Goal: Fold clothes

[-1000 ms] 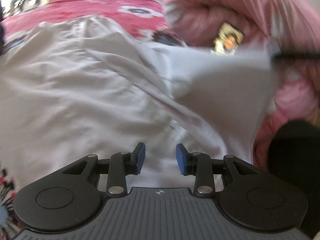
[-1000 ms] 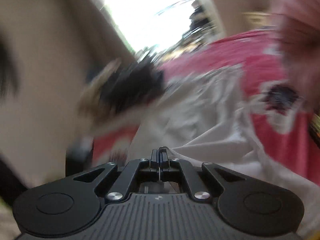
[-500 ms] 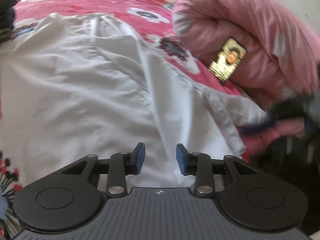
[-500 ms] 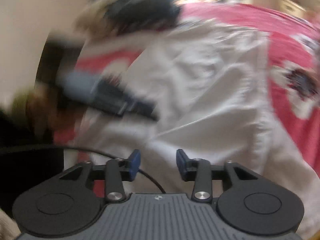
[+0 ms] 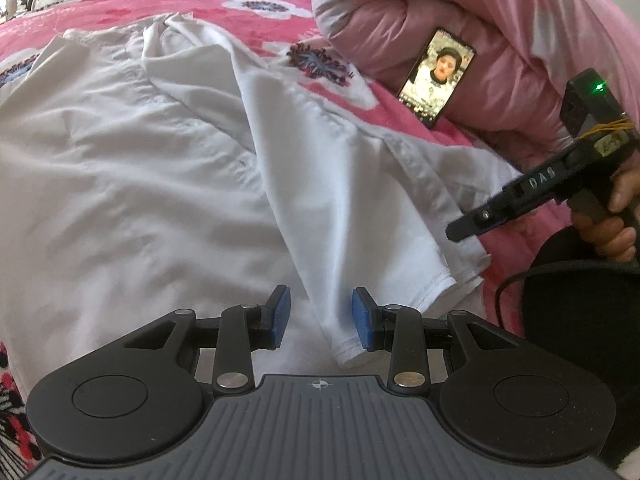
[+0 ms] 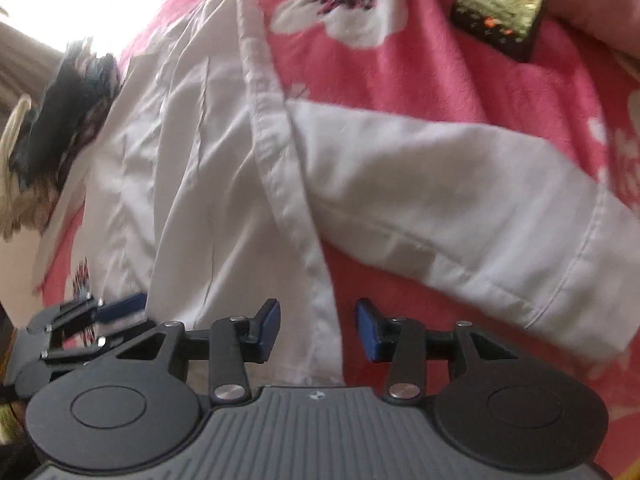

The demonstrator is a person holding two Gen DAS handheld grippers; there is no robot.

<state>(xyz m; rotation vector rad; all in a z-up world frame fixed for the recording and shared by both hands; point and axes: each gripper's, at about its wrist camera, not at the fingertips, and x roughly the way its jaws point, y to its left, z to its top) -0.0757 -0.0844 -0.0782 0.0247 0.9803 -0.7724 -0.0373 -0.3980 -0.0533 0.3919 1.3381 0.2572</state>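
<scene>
A white shirt (image 5: 132,184) is seen spread across a pink floral bedspread (image 5: 168,4), filling the left and centre of the left wrist frame, with one sleeve (image 5: 340,240) folded diagonally across its body toward the lower centre. The left gripper (image 5: 320,320) is held low in that frame, its blue-padded fingers (image 5: 282,314) parted, with the sleeve's cuff end lying between them and not pressed by either pad. At the right edge, the right gripper (image 5: 456,234) is seen from the side, held in a hand (image 5: 612,224) and pointed down at the shirt's edge. A pink quilt (image 5: 460,20) is bundled at the upper right, and a lit phone (image 5: 438,76) is propped against it.

In the right wrist view, the shirt's buttoned front edge (image 6: 280,184) is shown running from the upper centre down between the right gripper's fingers (image 6: 268,326), which are closing but are not yet pressed on the cloth. A second sleeve (image 6: 460,208) is stretched toward the right over the bedspread. The left gripper appears at the lower left edge, and a dark pile of clothes (image 6: 68,108) sits blurred at the left.
</scene>
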